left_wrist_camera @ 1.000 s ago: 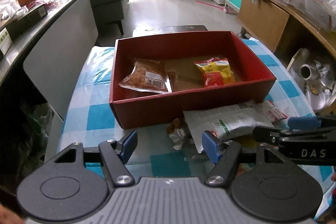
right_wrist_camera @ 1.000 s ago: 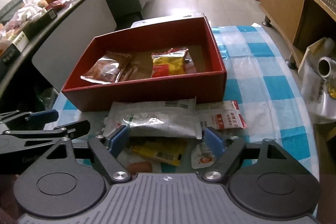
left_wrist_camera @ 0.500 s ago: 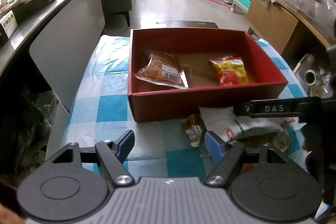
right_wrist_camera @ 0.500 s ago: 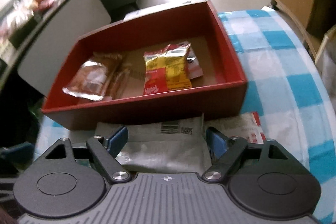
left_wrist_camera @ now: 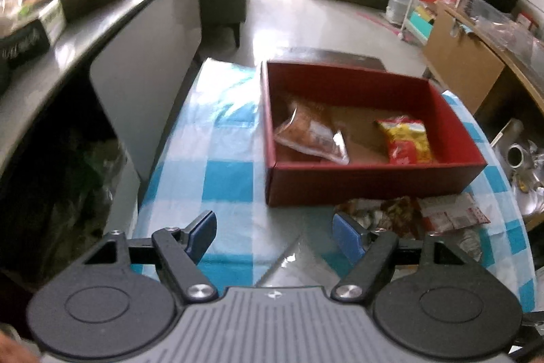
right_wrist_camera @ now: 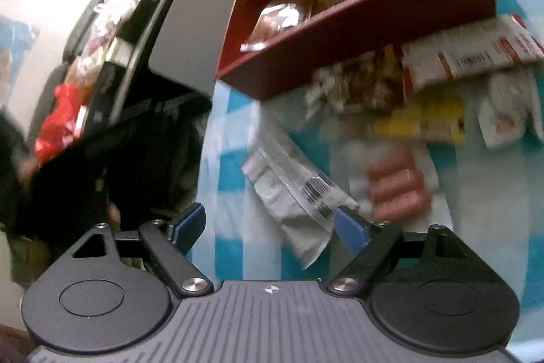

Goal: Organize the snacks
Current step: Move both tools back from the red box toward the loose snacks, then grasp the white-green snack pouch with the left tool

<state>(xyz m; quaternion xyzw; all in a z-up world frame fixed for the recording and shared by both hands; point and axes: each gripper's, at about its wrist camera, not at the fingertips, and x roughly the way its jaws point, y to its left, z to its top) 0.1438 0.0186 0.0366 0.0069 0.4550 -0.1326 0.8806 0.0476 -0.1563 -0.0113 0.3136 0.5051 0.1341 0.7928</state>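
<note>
A red box [left_wrist_camera: 370, 182] stands on the blue-checked table and holds an orange snack bag [left_wrist_camera: 311, 138] and a yellow-red packet [left_wrist_camera: 406, 142]. Loose snacks [left_wrist_camera: 421, 216] lie before its front wall. My left gripper [left_wrist_camera: 273, 230] is open and empty over bare cloth left of them. The right wrist view is tilted and blurred; my right gripper [right_wrist_camera: 268, 227] is open, with a white-clear packet [right_wrist_camera: 295, 196] lying between its fingers. The box [right_wrist_camera: 340, 33], a white-red packet [right_wrist_camera: 476, 56], a yellow packet [right_wrist_camera: 425, 121] and pink sausages [right_wrist_camera: 397, 189] lie beyond.
A grey counter [left_wrist_camera: 102, 33] with cluttered goods runs along the left; dark space lies below it. A wooden cabinet [left_wrist_camera: 465, 70] and metal items [left_wrist_camera: 520, 159] are to the right. The table's left edge [left_wrist_camera: 149, 193] is near my left gripper.
The left gripper pulled back and left; the right gripper left its view. The right gripper swung down, tilted, toward the table's left edge; the white packet lies between its fingers.
</note>
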